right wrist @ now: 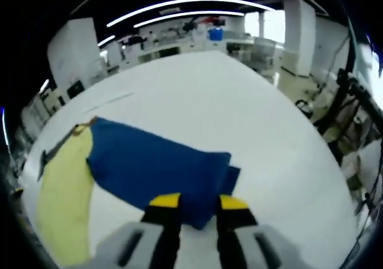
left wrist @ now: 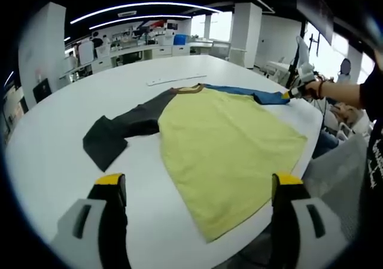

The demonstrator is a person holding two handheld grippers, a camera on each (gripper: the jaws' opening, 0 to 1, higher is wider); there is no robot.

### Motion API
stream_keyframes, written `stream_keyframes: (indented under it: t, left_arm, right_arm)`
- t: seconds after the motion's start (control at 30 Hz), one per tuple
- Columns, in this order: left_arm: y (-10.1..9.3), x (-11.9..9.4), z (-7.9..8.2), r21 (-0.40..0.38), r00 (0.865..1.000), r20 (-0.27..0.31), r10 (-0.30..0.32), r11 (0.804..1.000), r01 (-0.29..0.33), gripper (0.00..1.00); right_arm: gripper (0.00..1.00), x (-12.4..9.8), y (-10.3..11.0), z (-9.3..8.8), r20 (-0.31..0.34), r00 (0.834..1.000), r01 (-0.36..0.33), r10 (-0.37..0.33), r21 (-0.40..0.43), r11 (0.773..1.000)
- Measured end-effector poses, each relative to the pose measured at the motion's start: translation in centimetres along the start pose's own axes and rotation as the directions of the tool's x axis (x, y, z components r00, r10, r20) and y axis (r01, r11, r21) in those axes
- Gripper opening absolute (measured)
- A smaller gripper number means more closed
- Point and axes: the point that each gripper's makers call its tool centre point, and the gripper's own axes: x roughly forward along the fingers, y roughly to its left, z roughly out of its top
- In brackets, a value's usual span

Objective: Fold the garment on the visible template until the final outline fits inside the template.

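Shirt [left wrist: 230, 143]: soft matt cloth, yellow body lightly creased; dark sleeve [left wrist: 119, 131] and blue sleeve [right wrist: 158, 173] same matt knit, ribbed collar [left wrist: 189, 89]. Table [left wrist: 54, 155]: smooth white top, faint sheen from ceiling lights. Left tool [left wrist: 200, 188]: grey matt plastic jaws, yellow tips. Right tool [right wrist: 196, 204]: same plastic, tips on blue cloth.
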Motion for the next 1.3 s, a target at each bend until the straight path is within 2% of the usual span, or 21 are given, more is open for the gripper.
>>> stream_keyframes:
  t: [0.07,0.13,0.37,0.73,0.9,1.0,1.13,1.3]
  left_arm:
    - [-0.2,0.0,0.1,0.003,1.0,0.002,0.0,1.0,0.0,0.98]
    - [-0.2,-0.1,0.2,0.005,1.0,0.004,0.0,1.0,0.0,0.98]
    - [-0.1,-0.2,0.3,0.006,1.0,0.006,0.006,1.0,-0.006,0.98]
    - [0.1,-0.7,0.2,-0.002,1.0,0.015,0.015,1.0,-0.015,0.99]
    - [0.2,-0.9,0.6,-0.013,0.999,0.044,0.01,1.0,-0.01,0.99]
    - [1.0,-1.1,0.6,-0.011,0.998,0.062,0.012,1.0,-0.012,0.99]
    - [1.1,-1.2,0.6,-0.009,0.998,0.065,0.015,1.0,-0.014,0.99]
    - [0.9,-1.2,0.4,-0.008,0.998,0.062,0.017,1.0,-0.017,0.99]
  right_arm:
    - [0.05,0.0,-0.3,0.0,-0.004,1.0,0.009,-0.009,0.016,1.0]
    - [0.0,0.0,-0.7,0.0,-0.005,1.0,0.011,-0.011,0.024,1.0]
    - [0.0,-0.1,-0.4,0.6,0.008,1.0,0.002,-0.002,0.067,0.998]
    - [0.0,-1.0,0.7,3.5,0.041,0.999,-0.025,0.024,0.025,0.999]
    - [0.0,-0.7,1.5,4.7,0.052,0.998,-0.038,0.038,0.012,0.999]
    - [0.0,-0.9,2.1,5.3,0.055,0.997,-0.048,0.048,0.0,0.999]
    - [0.0,-0.6,2.7,6.3,0.059,0.996,-0.065,0.066,-0.011,0.998]
    - [0.0,-1.0,4.3,7.1,0.058,0.994,-0.088,0.09,-0.039,0.995]
